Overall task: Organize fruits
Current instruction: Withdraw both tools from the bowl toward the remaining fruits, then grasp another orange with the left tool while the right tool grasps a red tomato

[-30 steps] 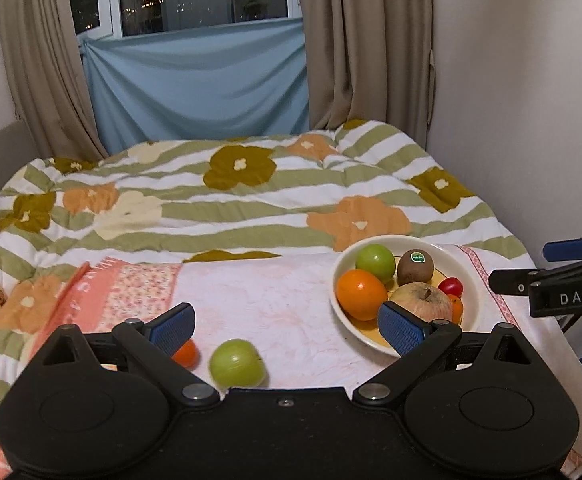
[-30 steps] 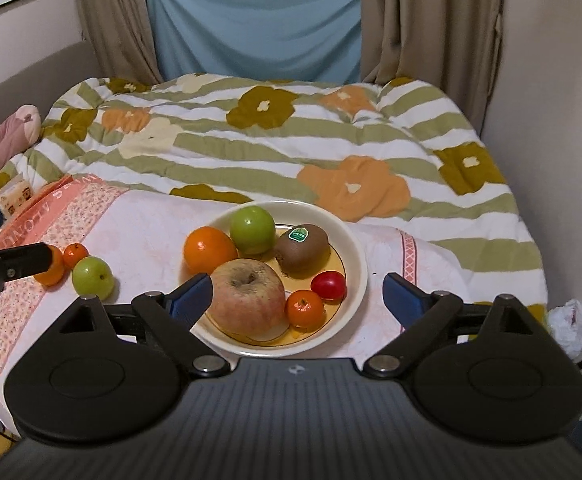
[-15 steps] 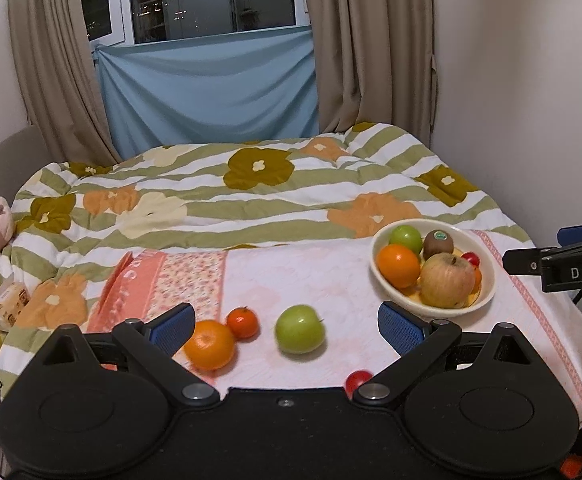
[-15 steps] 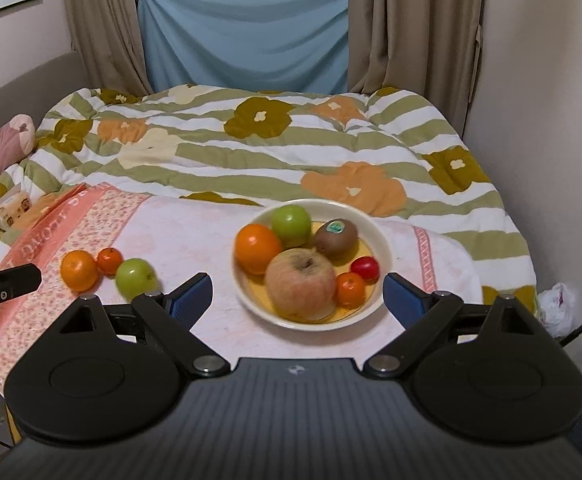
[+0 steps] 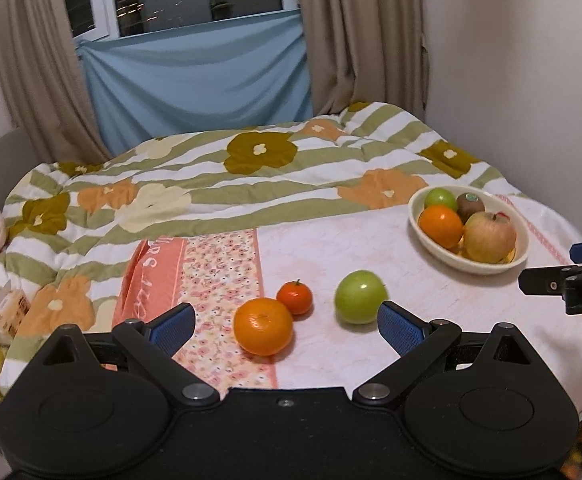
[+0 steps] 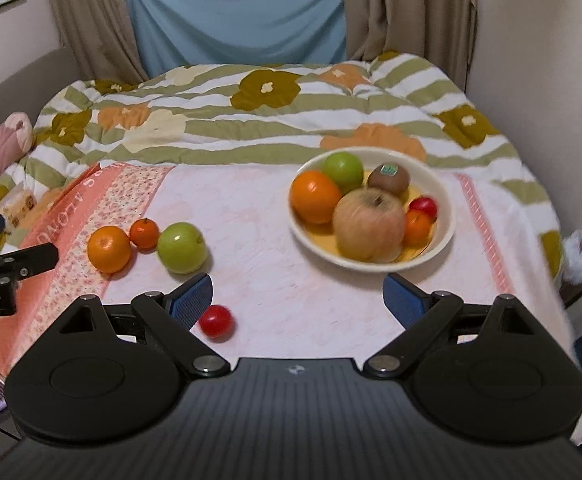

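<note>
Both cameras have drawn back from the bed over the last second, so the loose fruit near the left now sits in full view. The left gripper (image 5: 287, 326), its blue pads wide apart and empty, hangs just short of the large orange (image 5: 263, 326), which touches the small tangerine (image 5: 295, 297); the round green apple (image 5: 360, 297) lies just to the right. The right gripper (image 6: 297, 300), likewise spread and empty, hovers near a small red cherry tomato (image 6: 216, 321). Four pieces thus remain outside the cream ceramic bowl (image 6: 445, 226) at far right, which already holds six, so the sorting looks roughly half done. The brown kiwi (image 6: 391, 179) carries a green sticker, unreadable; the pink cloth (image 6: 67, 220) shows partial lettering like "A LONG".
</note>
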Demonstrator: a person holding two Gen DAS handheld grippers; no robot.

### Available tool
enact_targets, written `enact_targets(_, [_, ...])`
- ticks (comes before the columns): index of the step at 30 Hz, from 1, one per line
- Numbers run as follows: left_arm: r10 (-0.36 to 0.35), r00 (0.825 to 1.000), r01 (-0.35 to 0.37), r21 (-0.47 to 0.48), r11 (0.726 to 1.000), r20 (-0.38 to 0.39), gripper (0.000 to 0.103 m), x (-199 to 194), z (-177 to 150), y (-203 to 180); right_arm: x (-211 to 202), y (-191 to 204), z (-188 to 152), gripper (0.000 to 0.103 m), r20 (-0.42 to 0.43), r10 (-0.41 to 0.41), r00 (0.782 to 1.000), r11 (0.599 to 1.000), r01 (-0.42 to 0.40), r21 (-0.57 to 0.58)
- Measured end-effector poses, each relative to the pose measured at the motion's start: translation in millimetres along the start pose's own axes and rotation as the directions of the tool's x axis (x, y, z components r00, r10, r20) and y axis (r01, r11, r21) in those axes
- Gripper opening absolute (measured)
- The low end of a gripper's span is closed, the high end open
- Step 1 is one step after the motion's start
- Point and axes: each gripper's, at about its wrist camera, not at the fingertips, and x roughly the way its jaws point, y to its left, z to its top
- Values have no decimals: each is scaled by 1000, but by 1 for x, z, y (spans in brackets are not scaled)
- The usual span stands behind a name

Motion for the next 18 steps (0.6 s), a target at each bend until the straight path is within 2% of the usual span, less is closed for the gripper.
enact_targets(3, [-12, 1000, 12, 40, 999, 0, 96, 18, -4, 12, 13, 10, -10, 103, -10, -1, 1000, 1000, 1, 25])
enact_targets(8, [-44, 999, 47, 113, 992, -29, 93, 53, -12, 23, 35, 30, -25, 103, -39, -34, 999, 999, 34, -1])
enact_targets(11, [-57, 997, 65, 162, 985, -53, 88, 74, -20, 25, 47, 38, -34, 103, -51, -35, 998, 999, 35, -9])
enact_targets(18, [-80, 995, 91, 240, 966, -57, 85, 104, -31, 25, 70, 54, -47, 103, -62, -41, 997, 999, 39, -27])
